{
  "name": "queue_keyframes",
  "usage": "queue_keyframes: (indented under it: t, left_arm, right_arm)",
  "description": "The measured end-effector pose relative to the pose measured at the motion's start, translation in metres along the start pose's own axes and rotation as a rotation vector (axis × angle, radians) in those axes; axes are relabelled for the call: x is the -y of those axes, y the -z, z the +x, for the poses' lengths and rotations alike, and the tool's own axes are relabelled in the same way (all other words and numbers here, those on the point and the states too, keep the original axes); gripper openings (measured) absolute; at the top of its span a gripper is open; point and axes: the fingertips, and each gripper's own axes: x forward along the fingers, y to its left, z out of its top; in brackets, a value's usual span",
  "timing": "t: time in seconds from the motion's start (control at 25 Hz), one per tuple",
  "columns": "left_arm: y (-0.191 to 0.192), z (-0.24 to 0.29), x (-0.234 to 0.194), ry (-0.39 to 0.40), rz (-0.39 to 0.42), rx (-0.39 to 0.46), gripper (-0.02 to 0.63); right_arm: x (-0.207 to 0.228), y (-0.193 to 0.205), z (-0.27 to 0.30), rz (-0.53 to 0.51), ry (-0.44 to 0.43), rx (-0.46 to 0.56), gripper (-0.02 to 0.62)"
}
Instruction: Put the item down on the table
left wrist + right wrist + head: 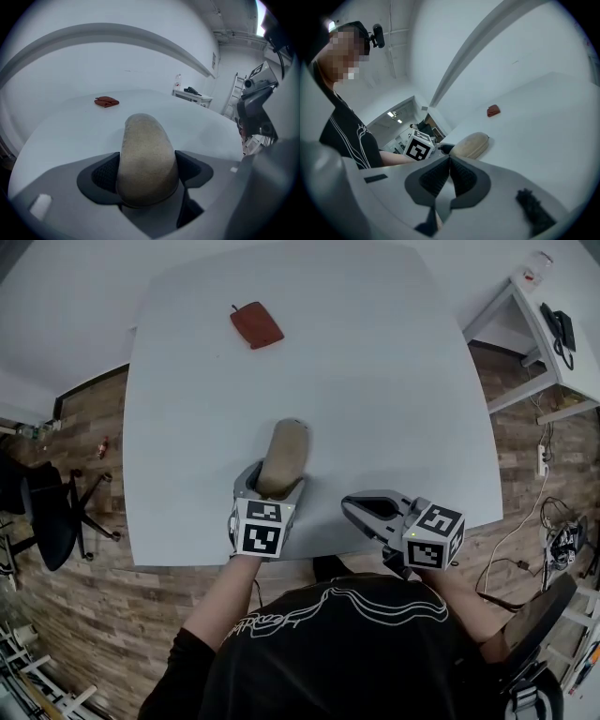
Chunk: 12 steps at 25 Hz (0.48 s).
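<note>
Left tongs [276, 484]: both pads pressed on the sides of the tan oblong item [284, 451], pinching its near end while the rounded far end sticks out forward. The item sits over the white table [375, 381] near its front edge; I cannot tell whether it touches the surface. Right tongs [367, 507]: jaws pressed together, nothing between them, just beside the left pair. A red-brown flat object [256, 324] lies at the table's far side, well apart.

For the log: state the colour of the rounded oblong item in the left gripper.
The rounded oblong item is sandy beige, clearest in left gripper view.
</note>
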Motion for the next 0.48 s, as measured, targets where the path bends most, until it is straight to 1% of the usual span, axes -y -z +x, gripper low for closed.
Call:
queue_keyframes:
  t: [0.16,0.28,0.36,0.48]
  left_arm:
    - [0.002,0.003,-0.002,0.004,0.008,0.010,0.376]
    - [0.004,0.003,-0.001,-0.006,0.038,0.023,0.376]
    - [0.004,0.000,0.002,0.010,0.054,0.038,0.393]
    - [-0.001,-0.010,0.005,0.040,0.042,0.076,0.420]
  right_arm:
    - [0.001,0.003,0.002,0.006,0.000,-0.001,0.009]
    - [-0.002,0.008,0.001,0.015,0.004,0.000,0.009]
    - [-0.008,0.011,-0.001,0.010,0.004,0.002,0.009]
    - [-0.017,0.016,-0.005,0.004,0.004,0.006,0.009]
